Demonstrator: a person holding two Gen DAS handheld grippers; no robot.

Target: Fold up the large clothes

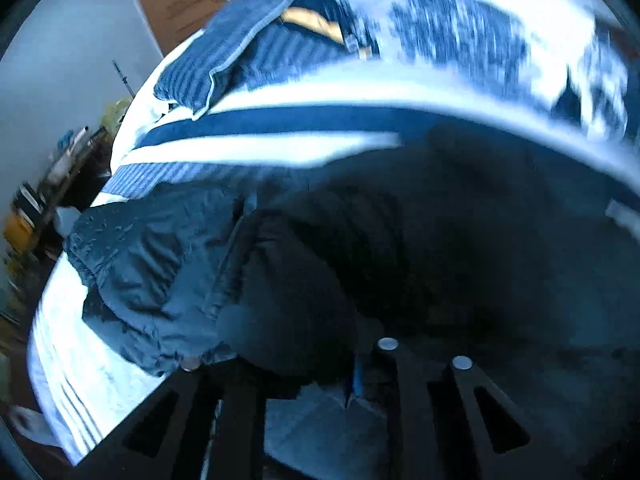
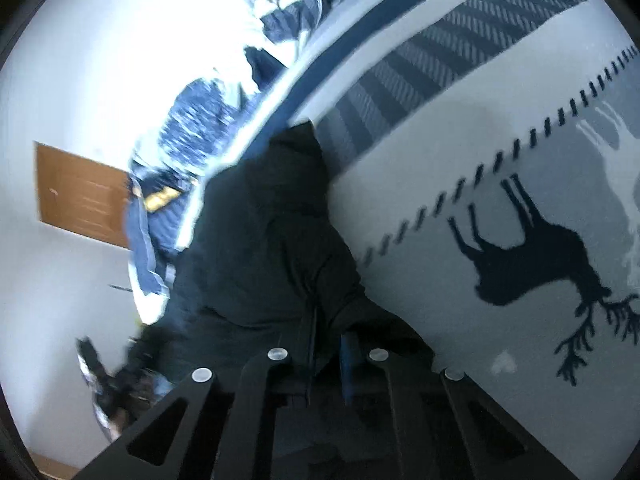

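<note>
A large dark garment point(image 1: 400, 240) lies bunched on a bed and fills the middle and right of the left wrist view; its lighter blue crinkled part point(image 1: 152, 272) spreads to the left. My left gripper point(image 1: 352, 380) is shut on a fold of this garment. In the right wrist view the same dark garment point(image 2: 264, 240) hangs in front of the bed cover. My right gripper point(image 2: 340, 360) is shut on its cloth, with a drawstring running down between the fingers.
The bed has a white and blue striped cover point(image 1: 260, 128) with a dark moose print point(image 2: 532, 264). Striped blue pillows point(image 1: 224, 60) lie at the bed's head. A brown door point(image 2: 80, 196) is in a white wall. Cluttered shelves point(image 1: 36, 208) stand left.
</note>
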